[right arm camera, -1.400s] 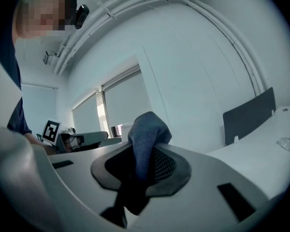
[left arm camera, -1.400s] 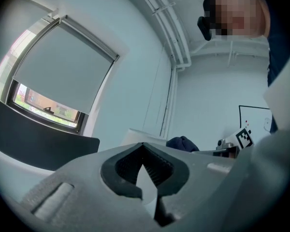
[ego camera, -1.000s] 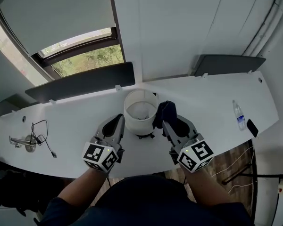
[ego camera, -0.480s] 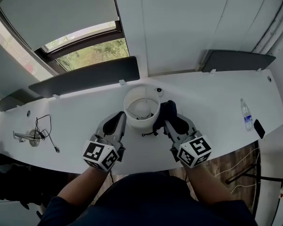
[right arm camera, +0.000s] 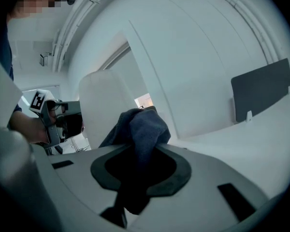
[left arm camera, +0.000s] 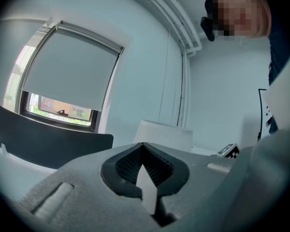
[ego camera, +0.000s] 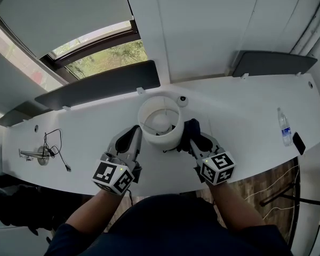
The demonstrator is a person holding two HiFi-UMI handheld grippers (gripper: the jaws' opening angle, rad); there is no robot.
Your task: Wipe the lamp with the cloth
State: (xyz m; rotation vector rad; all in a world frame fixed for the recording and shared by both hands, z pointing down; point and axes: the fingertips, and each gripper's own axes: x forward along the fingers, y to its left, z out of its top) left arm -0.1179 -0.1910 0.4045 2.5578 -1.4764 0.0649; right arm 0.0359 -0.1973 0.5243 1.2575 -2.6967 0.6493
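Right gripper (ego camera: 194,141): jaws clamped on the dark blue bunched cloth (ego camera: 190,129). The wad bulges past the tips and lies against the right side of the white cylindrical lamp shade (ego camera: 160,122). I read this grip as deliberate: with fabric leading, the hard jaws stay off the shade. I judge the wipe is on that right flank. How much of the shade is done, I cannot tell.

Left gripper (ego camera: 132,138): jaws drawn together with nothing between them, tips just beside the lamp's left side. I cannot tell whether they touch it. Likely purpose is to brace the lamp against the push from the right.

The lamp stands mid-way along the long white curved desk (ego camera: 240,105), close in front of the wall.

Surroundings:
- small round white object (ego camera: 181,101), just behind and right of the lamp
- dark cord or foot (ego camera: 168,149) under the lamp's near edge, a possible snag
- black cable with metal fitting (ego camera: 45,152), well left of the lamp
- clear plastic bottle (ego camera: 284,128) and flat black device (ego camera: 298,143), well right of the lamp and out of the way
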